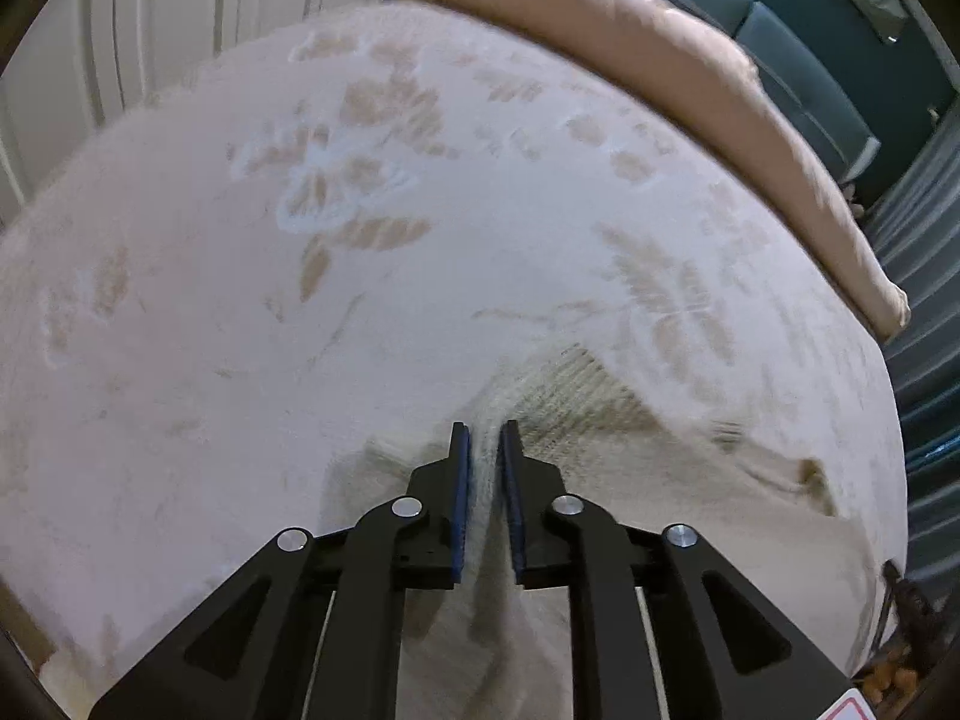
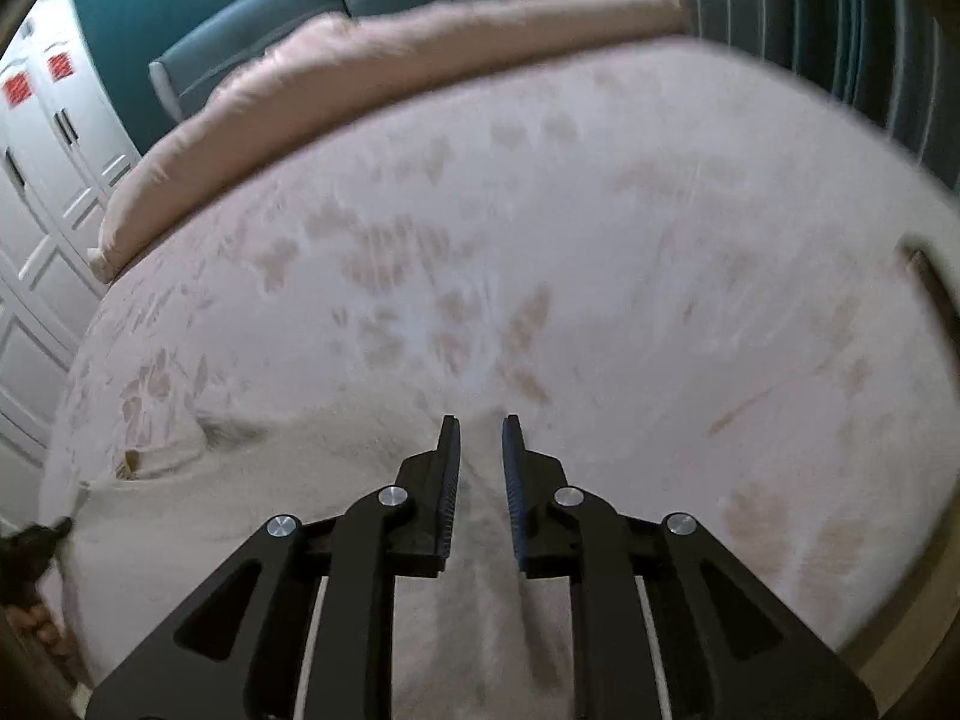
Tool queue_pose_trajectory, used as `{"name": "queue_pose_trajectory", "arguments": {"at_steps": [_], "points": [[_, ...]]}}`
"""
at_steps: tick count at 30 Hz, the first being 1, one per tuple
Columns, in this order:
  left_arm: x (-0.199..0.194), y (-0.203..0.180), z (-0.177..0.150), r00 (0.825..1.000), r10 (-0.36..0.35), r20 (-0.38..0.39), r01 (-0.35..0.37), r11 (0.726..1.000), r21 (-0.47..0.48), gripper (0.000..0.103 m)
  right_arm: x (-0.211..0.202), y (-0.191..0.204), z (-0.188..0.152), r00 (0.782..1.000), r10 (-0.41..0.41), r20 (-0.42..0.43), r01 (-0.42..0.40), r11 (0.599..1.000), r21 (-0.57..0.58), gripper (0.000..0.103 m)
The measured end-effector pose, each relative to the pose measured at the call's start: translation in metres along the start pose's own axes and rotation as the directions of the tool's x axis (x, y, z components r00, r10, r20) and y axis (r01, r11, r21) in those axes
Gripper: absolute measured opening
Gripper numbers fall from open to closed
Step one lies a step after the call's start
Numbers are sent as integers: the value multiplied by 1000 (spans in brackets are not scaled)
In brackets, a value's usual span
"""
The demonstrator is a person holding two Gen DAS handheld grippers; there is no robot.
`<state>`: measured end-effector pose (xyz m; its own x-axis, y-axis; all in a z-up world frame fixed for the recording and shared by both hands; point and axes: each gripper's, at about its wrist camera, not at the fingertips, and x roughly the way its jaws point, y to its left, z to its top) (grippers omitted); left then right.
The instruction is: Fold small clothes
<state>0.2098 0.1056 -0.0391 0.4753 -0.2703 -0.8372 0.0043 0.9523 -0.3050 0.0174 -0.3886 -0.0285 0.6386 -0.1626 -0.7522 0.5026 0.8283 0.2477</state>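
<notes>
At the bottom centre of each wrist view, the left gripper [image 1: 485, 429] and right gripper [image 2: 481, 423] each clenched a pinched ridge of a cream knit garment [image 1: 576, 414] lying on the floral bed [image 1: 252, 312], a pink pillow [image 1: 690, 78] beyond.

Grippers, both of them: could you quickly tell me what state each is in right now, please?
Left gripper: closed on a bunched fold of the cream garment.
Right gripper: closed on a fold of the same garment.
</notes>
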Motion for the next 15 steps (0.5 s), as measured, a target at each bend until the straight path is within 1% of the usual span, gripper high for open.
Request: {"name": "queue_pose_trajectory", "arguments": {"at_steps": [1,2,3,4,5,6,7,8,9,10,11,12,13,14,15], "points": [[-14,-10,-3,999,16,32,-17,1000,26,12,-13,10,-3,1000,23,20,-23,1000,-15,21],[-26,-19,-7,998,17,61,-20,998,51,12,-28,28,-10,995,95,23,-94,995,-38,21],[-42,-33,-16,996,-7,89,-1,996,90,13,-31,38,-12,991,135,11,-134,989,-55,21],[-51,-45,-25,994,-33,101,21,992,120,17,-37,56,-23,982,187,-12,-187,979,-86,21],[-61,-60,-40,993,-72,98,56,986,157,18,-40,79,-40,970,235,-53,-240,962,-129,21],[-65,-76,-60,990,-117,73,102,977,188,22,-39,101,-57,955,277,-105,-291,943,-159,21],[-63,-87,-76,989,-148,31,138,968,208,23,-36,127,-81,923,339,-184,-370,913,-173,21],[-59,-95,-89,987,-163,-11,161,962,222,23,-34,140,-98,901,370,-228,-412,894,-179,20],[-52,-102,-104,984,-168,-59,178,955,237,24,-32,152,-114,887,381,-263,-435,880,-192,18],[-45,-105,-118,983,-155,-95,175,953,249,24,-32,159,-128,883,374,-285,-438,875,-209,18],[-38,-104,-131,984,-122,-129,153,952,263,24,-30,159,-139,883,357,-304,-429,878,-214,18],[-35,-99,-139,985,-102,-140,137,953,272,24,-28,152,-144,888,340,-310,-412,887,-207,18],[-37,-89,-143,987,-98,-131,131,953,272,20,-28,139,-145,896,320,-307,-388,902,-191,17],[-42,-78,-143,987,-103,-123,132,956,264,18,-31,118,-142,909,295,-293,-351,922,-161,15],[-48,-63,-142,989,-86,-118,114,962,248,18,-35,97,-140,916,285,-282,-331,935,-130,10]]}}
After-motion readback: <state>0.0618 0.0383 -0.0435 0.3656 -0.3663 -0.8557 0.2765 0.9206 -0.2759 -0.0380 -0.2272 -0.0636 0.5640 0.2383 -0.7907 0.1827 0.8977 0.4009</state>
